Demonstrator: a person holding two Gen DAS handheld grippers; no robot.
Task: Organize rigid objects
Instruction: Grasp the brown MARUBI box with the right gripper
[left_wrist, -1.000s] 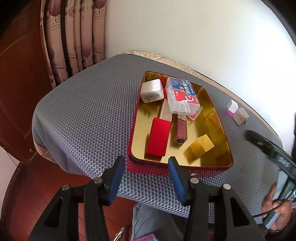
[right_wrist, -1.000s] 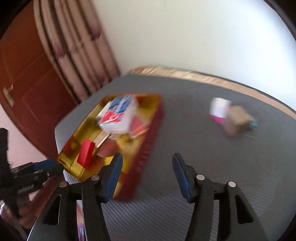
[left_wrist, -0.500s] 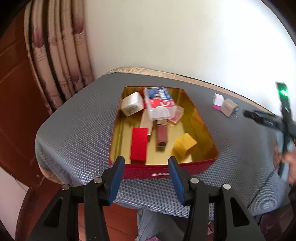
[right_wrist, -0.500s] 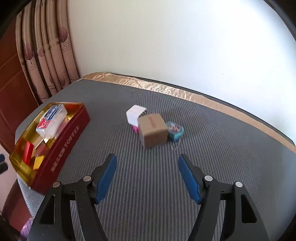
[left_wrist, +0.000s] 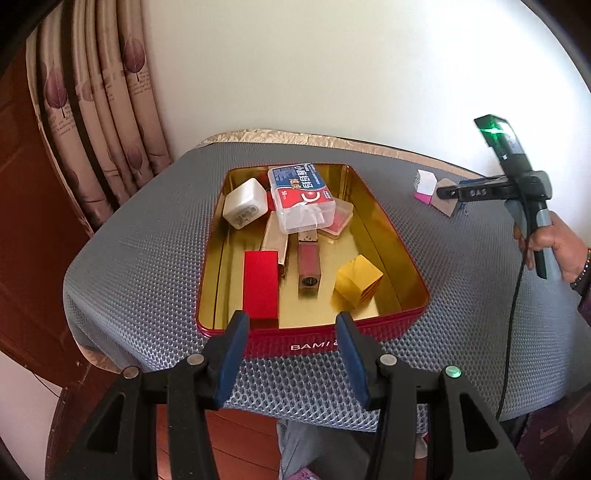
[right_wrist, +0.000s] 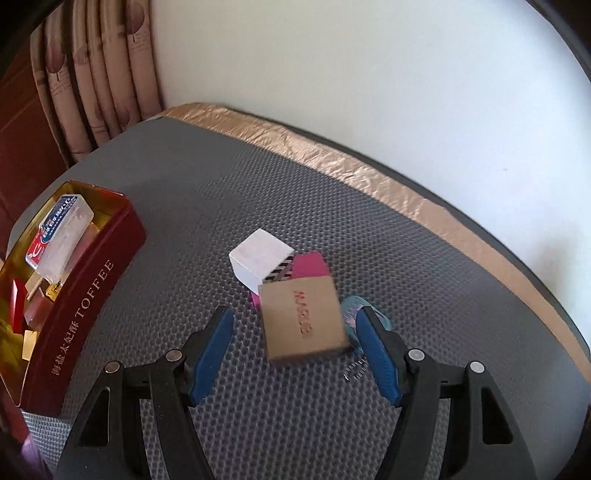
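A grey, dimpled surface (right_wrist: 332, 192) stands against a pale wall, with a curtain (left_wrist: 96, 122) at the left.

In the right wrist view, the right gripper (right_wrist: 295, 350) has just swung away from the red tin (right_wrist: 85, 317) and come down toward a small cluster of loose things. A second ago the tin filled its view; now a brown box (right_wrist: 304, 321) sits between its blue fingers (right_wrist: 212, 354). The fingers are apart and closing, but neither touches the box yet. Just behind the box, touching it, are a white cube (right_wrist: 258, 264) and a pink block (right_wrist: 310, 266). A teal item (right_wrist: 351, 308) peeks out at the box's right, partly hidden by a finger.

In the left wrist view, the left gripper (left_wrist: 291, 354) hangs over the near edge of the tin, fingers apart and empty. It has rolled and drifted a little, so the tin now lies squarely ahead. Inside the tin are a red block (left_wrist: 260, 284), a yellow cube (left_wrist: 358, 282), a white charger (left_wrist: 244, 204), a clear plastic case (left_wrist: 301, 197) and other small pieces.

The shift suggests the brown box is the next thing to be picked up and carried to the tin. The cluster remains to be tidied.
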